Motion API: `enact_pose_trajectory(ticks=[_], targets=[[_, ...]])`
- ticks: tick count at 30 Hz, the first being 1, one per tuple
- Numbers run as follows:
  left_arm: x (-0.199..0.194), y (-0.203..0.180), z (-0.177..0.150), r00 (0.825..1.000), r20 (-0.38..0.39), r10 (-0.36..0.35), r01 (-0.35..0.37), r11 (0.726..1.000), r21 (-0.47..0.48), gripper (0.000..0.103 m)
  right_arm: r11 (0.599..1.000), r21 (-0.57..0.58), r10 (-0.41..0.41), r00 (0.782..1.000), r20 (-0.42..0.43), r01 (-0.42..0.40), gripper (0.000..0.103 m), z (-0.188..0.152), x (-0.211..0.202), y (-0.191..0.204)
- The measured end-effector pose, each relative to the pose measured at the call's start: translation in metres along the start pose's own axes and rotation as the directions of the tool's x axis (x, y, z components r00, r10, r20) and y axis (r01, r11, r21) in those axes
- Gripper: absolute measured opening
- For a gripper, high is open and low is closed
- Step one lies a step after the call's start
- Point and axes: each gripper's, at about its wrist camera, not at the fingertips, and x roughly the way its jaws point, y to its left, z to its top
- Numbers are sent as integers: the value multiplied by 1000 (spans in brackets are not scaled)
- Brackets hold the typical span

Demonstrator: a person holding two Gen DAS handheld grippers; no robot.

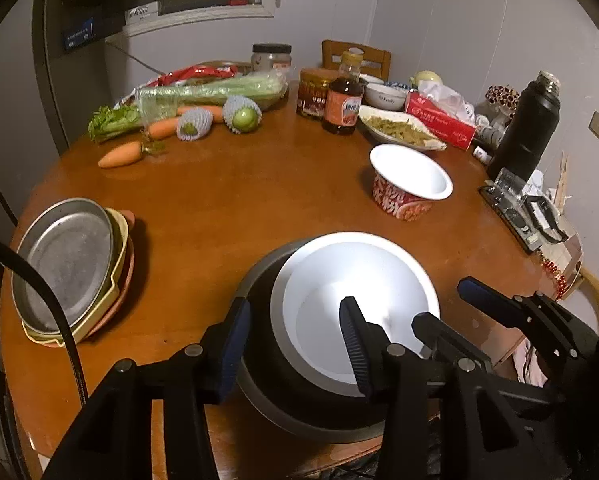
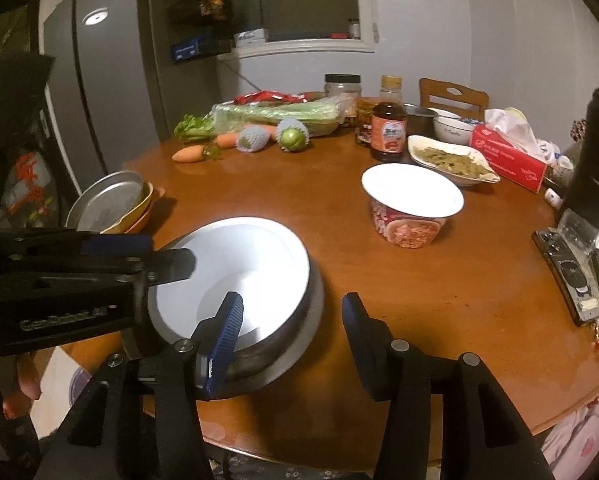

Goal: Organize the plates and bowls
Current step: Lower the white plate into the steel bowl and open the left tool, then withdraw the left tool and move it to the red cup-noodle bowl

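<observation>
A white bowl sits nested in a grey metal bowl near the table's front edge; both show in the right wrist view, white bowl, metal bowl. My left gripper is open, its jaws astride the near rim of the two bowls. My right gripper is open, its left finger over the white bowl's rim, the right one beside the bowls. It shows in the left wrist view. A stack of a metal plate on yellow and pink dishes lies at the left.
A red instant-noodle cup stands mid-right. A dish of green vegetables, white bowls, sauce bottle, jars, tissue box and black thermos crowd the back right. Celery, carrots and netted fruit lie at the back left.
</observation>
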Motion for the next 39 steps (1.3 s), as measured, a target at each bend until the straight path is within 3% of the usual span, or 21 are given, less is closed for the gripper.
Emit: enact_pose_trajectory(ticks=[13, 22, 39], targets=[[-17, -1, 8, 999, 42, 17, -17, 1000, 0, 50, 997, 71, -14, 999, 47, 10, 55, 5, -13, -24], [-19, -17, 25, 997, 80, -18, 15, 999, 37, 51, 994, 103, -31, 998, 60, 25, 56, 8, -19, -39], [29, -59, 86, 996, 15, -91, 88, 988, 130, 51, 960, 263, -116, 992, 57, 97, 57, 26, -7, -108]])
